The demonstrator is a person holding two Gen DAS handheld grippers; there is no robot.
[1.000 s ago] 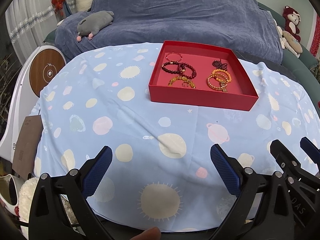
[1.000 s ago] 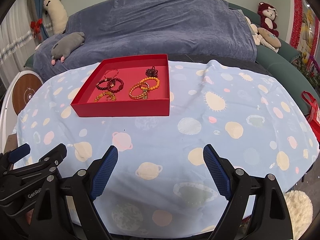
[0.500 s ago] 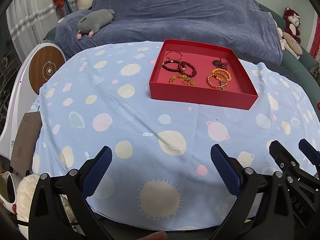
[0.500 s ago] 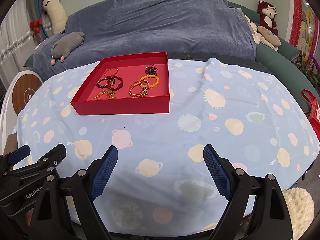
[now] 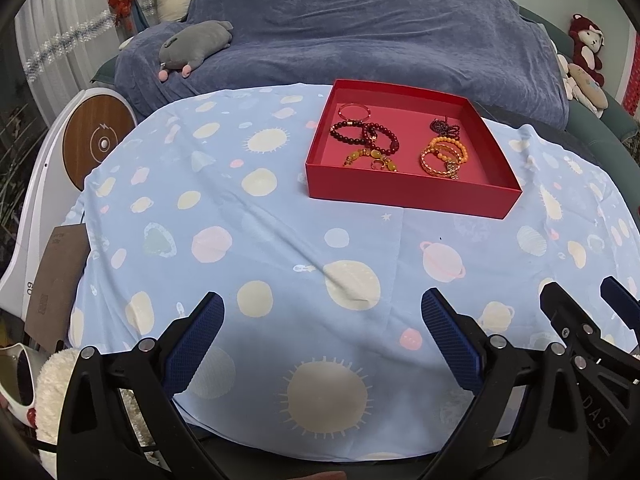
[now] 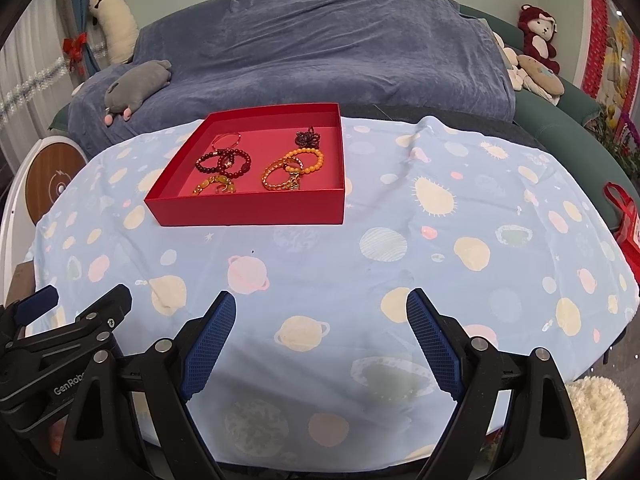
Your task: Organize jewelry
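Since the format is label: value, here goes, lol.

Where the jewelry is: all of it lies inside the red tray (image 5: 404, 192) on the far half of the planet-print tablecloth (image 5: 248, 248); no loose pieces on the cloth that I can see.

My grippers: left gripper (image 5: 320, 336) and right gripper (image 6: 320, 340) both spread wide, holding nothing, low at the near table edge, well apart from the tray.

Stage: fits either everything already sorted in, or pieces waiting to be pulled out. Can't call it.

Risk, tangles: dark red bead bracelets (image 5: 364, 136) overlap each other, and the orange bead bracelet (image 5: 446, 152) touches the gold chain (image 5: 434, 168), so grabbing one could drag its neighbour.

Risk, cloth: it's loose, a snag would probably slide the tray.

Tray direction: roughly square, no real long axis; corner turned slightly toward my left gripper.
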